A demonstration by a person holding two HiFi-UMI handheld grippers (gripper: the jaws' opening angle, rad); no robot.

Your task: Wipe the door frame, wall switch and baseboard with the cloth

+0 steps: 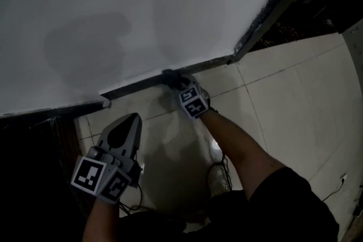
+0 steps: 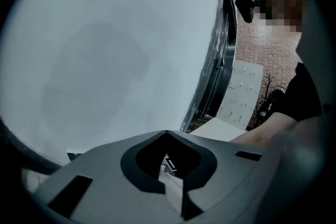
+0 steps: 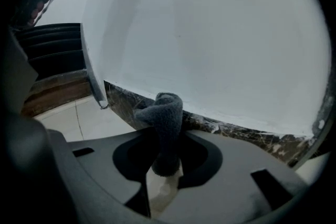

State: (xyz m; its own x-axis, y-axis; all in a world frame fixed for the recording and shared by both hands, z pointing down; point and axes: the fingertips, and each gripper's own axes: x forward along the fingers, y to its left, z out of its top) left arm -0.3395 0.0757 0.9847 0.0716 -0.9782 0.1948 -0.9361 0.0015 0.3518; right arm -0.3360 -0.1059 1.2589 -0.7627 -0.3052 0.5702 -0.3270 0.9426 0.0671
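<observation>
- Grippers, grey plastic, two-jaw, hand-held: two. Marker cubes, black-and-white squares: two, one on each gripper.
- Left gripper [image 1: 131,117]: the jaws are closed tip to tip with nothing between them, as its own view confirms [image 2: 166,132]. It is held above the pale tiled floor [image 1: 283,93], with the tip aimed at the wall and short of it. It is well apart from the cloth, which lies ahead and to its right.
- Wall, white painted, plain [image 1: 142,8]: one. It fills the field ahead of both tools.
- Baseboard, dark marbled stone strip [image 1: 136,86]: one, running along the foot of the wall. It is ahead of the left gripper and directly at the tip of the right gripper.
- Cloth, dark grey fleece, rolled [image 1: 168,73]: one. It is clamped between the right gripper's jaws, and its free end stands out past the tips against the baseboard [image 3: 236,131].
- Right gripper [image 1: 174,82]: the jaws are pressed shut on the cloth [image 3: 165,115], which rises from between them in its own view [image 3: 167,136]. The tool is low at the junction of floor and wall.
- Door frame, dark upright edge [image 1: 266,5]: one, to the right of the right gripper where the baseboard ends.
</observation>
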